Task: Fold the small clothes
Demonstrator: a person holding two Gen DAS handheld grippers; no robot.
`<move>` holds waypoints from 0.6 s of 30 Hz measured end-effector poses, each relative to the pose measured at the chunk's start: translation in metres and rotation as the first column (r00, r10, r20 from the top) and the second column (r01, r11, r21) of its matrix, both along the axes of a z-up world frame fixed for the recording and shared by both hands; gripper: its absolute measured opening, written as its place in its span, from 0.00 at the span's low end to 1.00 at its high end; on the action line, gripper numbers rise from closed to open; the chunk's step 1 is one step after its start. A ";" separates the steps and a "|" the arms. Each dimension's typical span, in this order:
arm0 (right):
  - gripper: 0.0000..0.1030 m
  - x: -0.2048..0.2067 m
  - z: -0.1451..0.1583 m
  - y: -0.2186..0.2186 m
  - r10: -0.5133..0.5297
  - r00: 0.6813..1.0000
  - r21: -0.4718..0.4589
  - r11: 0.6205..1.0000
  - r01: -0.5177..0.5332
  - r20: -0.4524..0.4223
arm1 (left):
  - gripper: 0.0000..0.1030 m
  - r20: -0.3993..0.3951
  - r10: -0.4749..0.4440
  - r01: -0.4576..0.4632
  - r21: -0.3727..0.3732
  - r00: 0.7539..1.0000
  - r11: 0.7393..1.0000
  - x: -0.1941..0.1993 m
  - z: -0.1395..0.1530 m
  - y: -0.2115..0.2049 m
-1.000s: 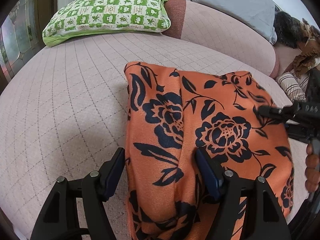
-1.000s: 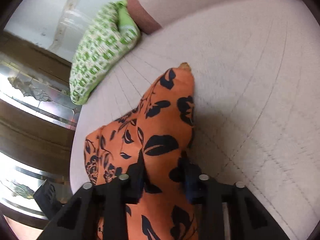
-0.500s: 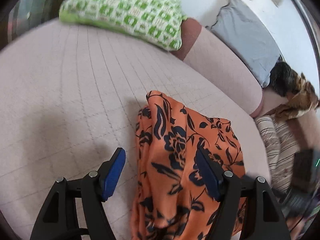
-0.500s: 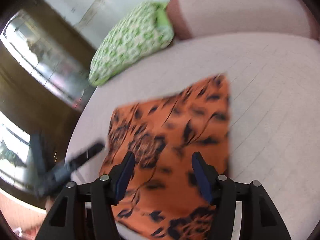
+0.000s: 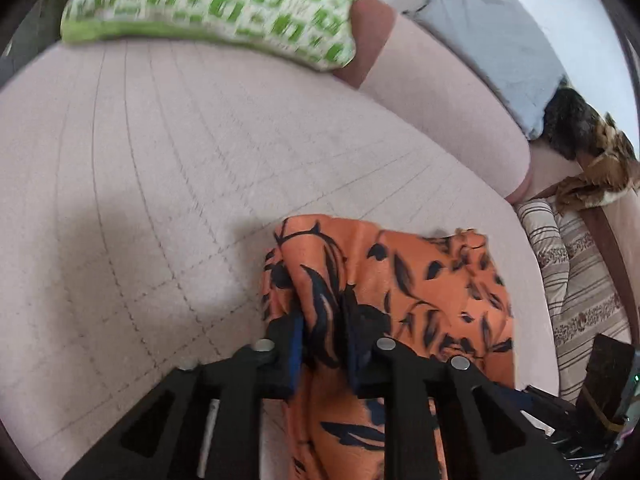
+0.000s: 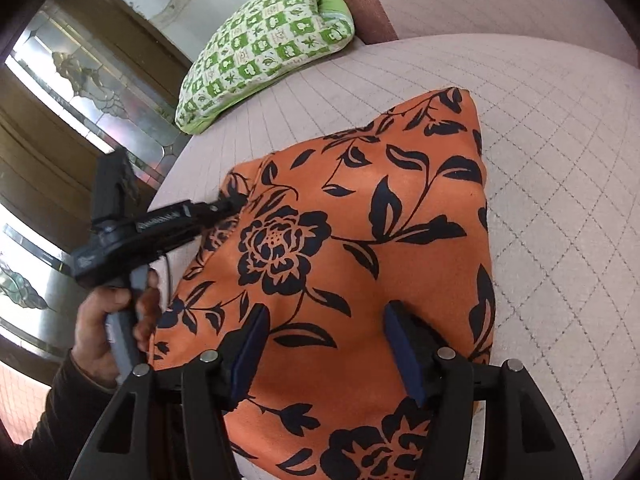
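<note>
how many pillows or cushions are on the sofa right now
2 clearly: a green checked pillow at the far end of the seat, and a grey cushion on the backrest. The striped fabric at the sofa's right edge may be a third; I cannot tell.

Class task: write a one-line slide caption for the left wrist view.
Left claw closing on a bunched edge of orange floral cloth.

Garment (image 6: 360, 240): orange, black floral print. Sofa seat (image 5: 160, 200): pale pink, quilted grid. Pillow (image 6: 264, 48): green-and-white check. Cushion (image 5: 492, 32): plain grey. Gripper pads (image 6: 404, 356): blue.
</note>
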State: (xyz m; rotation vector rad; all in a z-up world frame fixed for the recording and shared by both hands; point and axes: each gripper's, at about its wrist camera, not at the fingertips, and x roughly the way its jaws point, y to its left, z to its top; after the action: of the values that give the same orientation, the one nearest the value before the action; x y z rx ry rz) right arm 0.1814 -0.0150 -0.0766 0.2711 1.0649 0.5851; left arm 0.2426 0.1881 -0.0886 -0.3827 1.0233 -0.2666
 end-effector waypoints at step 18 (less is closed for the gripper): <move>0.75 0.005 0.001 -0.002 -0.016 0.999 0.065 0.998 0.019 -0.049 | 0.29 -0.040 0.044 -0.044 0.011 0.998 0.999 -0.124 -0.006 0.000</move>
State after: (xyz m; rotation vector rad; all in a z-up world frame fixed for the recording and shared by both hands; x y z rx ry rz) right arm 0.1860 -0.0169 -0.0755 0.3528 1.0901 0.6012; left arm 0.1185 0.1878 -0.0946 -0.4018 1.0539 -0.2147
